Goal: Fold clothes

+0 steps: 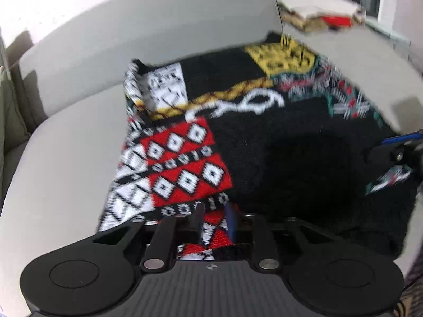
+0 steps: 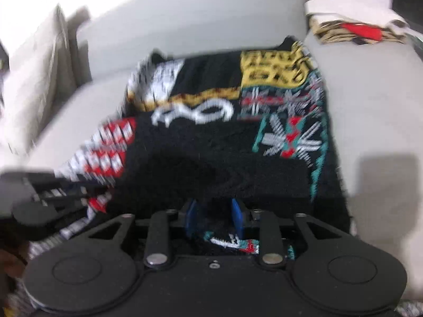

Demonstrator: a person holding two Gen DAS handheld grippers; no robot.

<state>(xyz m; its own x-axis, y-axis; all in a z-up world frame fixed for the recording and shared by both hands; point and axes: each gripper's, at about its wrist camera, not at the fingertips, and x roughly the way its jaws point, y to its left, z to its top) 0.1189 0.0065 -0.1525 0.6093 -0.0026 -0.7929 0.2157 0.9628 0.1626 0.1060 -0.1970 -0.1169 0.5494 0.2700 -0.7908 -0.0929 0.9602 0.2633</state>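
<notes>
Both grippers are pinching the near edge of a patterned black sweater (image 1: 277,137) lying on a pale sofa (image 1: 66,158): left gripper (image 1: 215,224) at the red corner, right gripper (image 2: 218,216) at the teal. Keeping both corners level should make an even fold.

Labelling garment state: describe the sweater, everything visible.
The sweater is a thick black knit with patchwork panels: red and white diamonds, a yellow block, teal and red snowflakes, and a white squiggle across the middle. It lies spread on the pale sofa, far edge toward the backrest. Both views are motion-blurred. The left gripper pinches the near edge at the red panel; the right gripper pinches the near edge at the teal side. Both jaws are closed on fabric.
</notes>
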